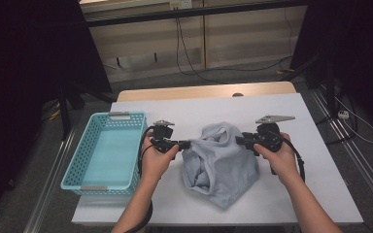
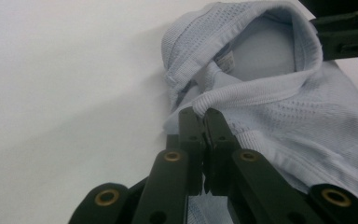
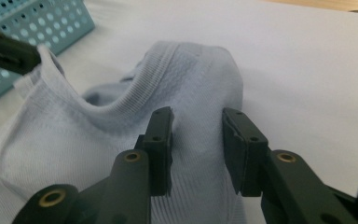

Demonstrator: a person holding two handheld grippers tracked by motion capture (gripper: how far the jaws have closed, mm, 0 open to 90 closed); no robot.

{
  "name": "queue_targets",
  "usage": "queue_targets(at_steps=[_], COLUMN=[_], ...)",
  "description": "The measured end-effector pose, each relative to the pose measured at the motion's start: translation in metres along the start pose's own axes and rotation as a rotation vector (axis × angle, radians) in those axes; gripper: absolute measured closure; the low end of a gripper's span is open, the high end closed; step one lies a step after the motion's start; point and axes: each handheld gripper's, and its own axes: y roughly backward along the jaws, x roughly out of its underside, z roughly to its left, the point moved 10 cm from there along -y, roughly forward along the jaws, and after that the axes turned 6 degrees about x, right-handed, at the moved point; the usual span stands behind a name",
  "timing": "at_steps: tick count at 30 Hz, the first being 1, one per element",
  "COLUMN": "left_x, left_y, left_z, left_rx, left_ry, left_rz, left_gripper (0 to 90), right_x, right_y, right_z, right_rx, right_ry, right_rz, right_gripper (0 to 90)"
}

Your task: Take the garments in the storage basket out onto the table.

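Note:
A pale grey-blue knit garment (image 1: 221, 165) lies bunched on the white table cover, its ribbed neckline raised toward the far side. My left gripper (image 1: 187, 144) is at the garment's left edge. In the left gripper view its jaws (image 2: 204, 116) are pressed together on a ribbed hem of the garment (image 2: 270, 93). My right gripper (image 1: 239, 141) is at the garment's upper right edge. In the right gripper view its jaws (image 3: 198, 116) stand apart over the cloth (image 3: 74, 135), with a clear gap between the pads and nothing pinched.
A turquoise perforated basket (image 1: 77, 170) stands empty at the table's left edge, and its corner (image 3: 51, 18) appears in the right gripper view. The white cover (image 1: 315, 145) has bare room to the right of and beyond the garment. Cables run across the floor behind the table.

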Motion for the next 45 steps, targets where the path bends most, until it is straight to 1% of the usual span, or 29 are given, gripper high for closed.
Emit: queue_targets(at_steps=[1,3,5,8,9,12,15,16,20,21,22,23,27,28,30,33,34,36,38,39,41,43,45], left_x=[0.0,0.0,0.001,0.004,0.006,0.011,0.015,0.016,0.02,0.02,0.021,0.022,0.023,0.023,0.021,0.016,0.015,0.011,0.007,0.004,-0.004,-0.011,-0.014], left_y=[0.001,0.001,0.0,-0.004,-0.005,-0.01,-0.013,-0.014,-0.017,-0.018,-0.019,-0.02,-0.022,-0.022,-0.022,-0.025,-0.026,-0.029,-0.032,-0.033,-0.034,-0.033,-0.032], left_z=[-0.001,-0.003,-0.005,-0.01,-0.011,-0.016,-0.02,-0.021,-0.025,-0.026,-0.027,-0.028,-0.028,-0.028,-0.028,-0.026,-0.026,-0.022,-0.019,-0.018,-0.016,-0.017,-0.021], left_rx=[0.004,0.006,0.011,0.019,0.018,0.031,0.042,0.041,0.058,0.056,0.06,0.06,0.063,0.061,0.064,0.057,0.061,0.048,0.037,0.034,0.024,0.02,0.022], left_ry=[-0.004,-0.01,-0.011,-0.022,-0.027,-0.035,-0.041,-0.04,-0.047,-0.048,-0.051,-0.051,-0.051,-0.05,-0.054,-0.05,-0.049,-0.037,-0.038,-0.038,-0.04,-0.044,-0.052], left_rz=[0.003,0.0,-0.003,0.006,0.01,0.017,0.027,0.021,0.022,0.012,0.017,0.01,0.007,0.003,0.011,0.003,0.01,0.006,0.017,0.012,-0.009,-0.024,-0.032], left_gripper=[87.9,87.9,87.9,87.9,87.9,87.9,87.8,87.9,87.8,87.8,87.8,87.8,87.8,87.8,87.8,87.9,87.8,87.9,87.9,87.9,87.9,87.9,88.0], right_x=[0.002,0.008,0.014,0.026,0.031,0.047,0.064,0.068,0.078,0.08,0.084,0.087,0.091,0.092,0.094,0.093,0.093,0.093,0.092,0.091,0.089,0.087,0.086], right_y=[0.001,0.007,0.014,0.021,0.023,0.025,0.027,0.028,0.034,0.034,0.034,0.034,0.035,0.035,0.036,0.037,0.037,0.038,0.037,0.037,0.038,0.037,0.036], right_z=[0.0,-0.001,-0.001,0.0,0.001,0.004,0.013,0.014,0.02,0.022,0.024,0.026,0.032,0.033,0.037,0.043,0.045,0.05,0.055,0.057,0.065,0.072,0.075], right_rx=[-0.001,-0.013,-0.02,-0.019,-0.019,-0.034,-0.076,-0.081,-0.095,-0.097,-0.103,-0.11,-0.127,-0.137,-0.155,-0.175,-0.18,-0.194,-0.204,-0.208,-0.233,-0.236,-0.219], right_ry=[0.007,0.004,-0.012,-0.005,-0.01,-0.021,-0.012,-0.017,0.006,0.016,0.019,0.022,0.013,0.005,-0.001,0.004,0.005,0.006,0.012,0.02,0.021,0.042,0.064], right_rz=[-0.001,0.0,-0.004,-0.009,-0.007,0.011,0.032,0.037,0.059,0.066,0.077,0.085,0.093,0.094,0.094,0.099,0.1,0.101,0.098,0.095,0.087,0.08,0.076], right_gripper=[70.5,75.8,78.0,79.9,80.4,81.8,82.8,83.1,84.3,84.6,84.9,85.2,85.7,85.8,86.1,86.3,86.3,86.4,86.5,86.5,86.5,86.4,85.9])
